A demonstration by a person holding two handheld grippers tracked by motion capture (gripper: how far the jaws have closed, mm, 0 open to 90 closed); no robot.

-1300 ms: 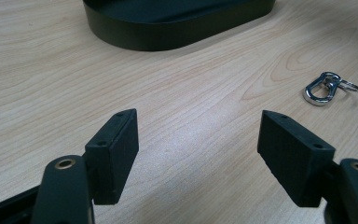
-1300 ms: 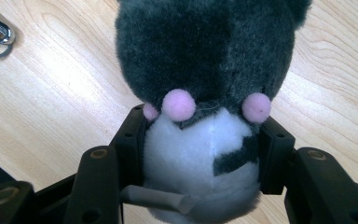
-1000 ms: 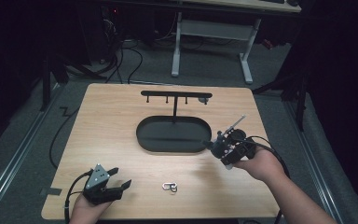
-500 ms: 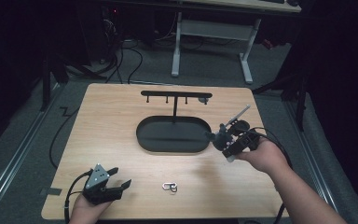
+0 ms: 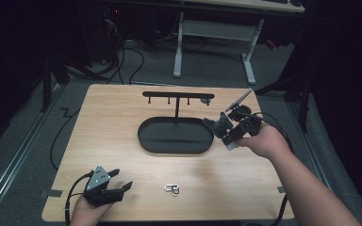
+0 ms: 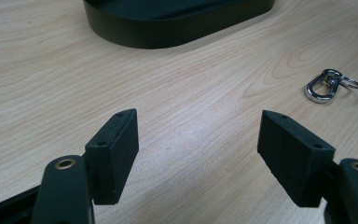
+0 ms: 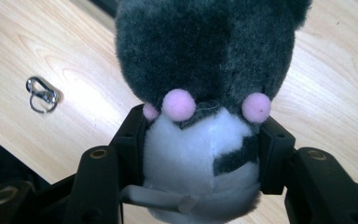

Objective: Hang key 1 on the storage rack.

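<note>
Wooden and pale, the counter [image 5: 122,122] sits in a dark room with cables on the grey floor. On it stands a black oval tray [image 5: 175,136] with a hook rack [image 5: 178,95] above. The right tool [image 5: 221,126] is clamped on a grey and white plush toy [image 7: 205,93], held up by the tray's right end. Hanging it looks left to do. The left tool [image 5: 118,187] rests with jaws apart near a small silver clip [image 5: 171,189].

Counts on the table [image 5: 122,117]: one black oval tray [image 5: 174,136] with one hook rack [image 5: 178,96]; one grey-and-white plush toy [image 7: 205,93]; one metal clasp [image 5: 171,189]; two grippers, left gripper [image 5: 122,188], right gripper [image 5: 217,127]; three pink pompoms on toy.
</note>
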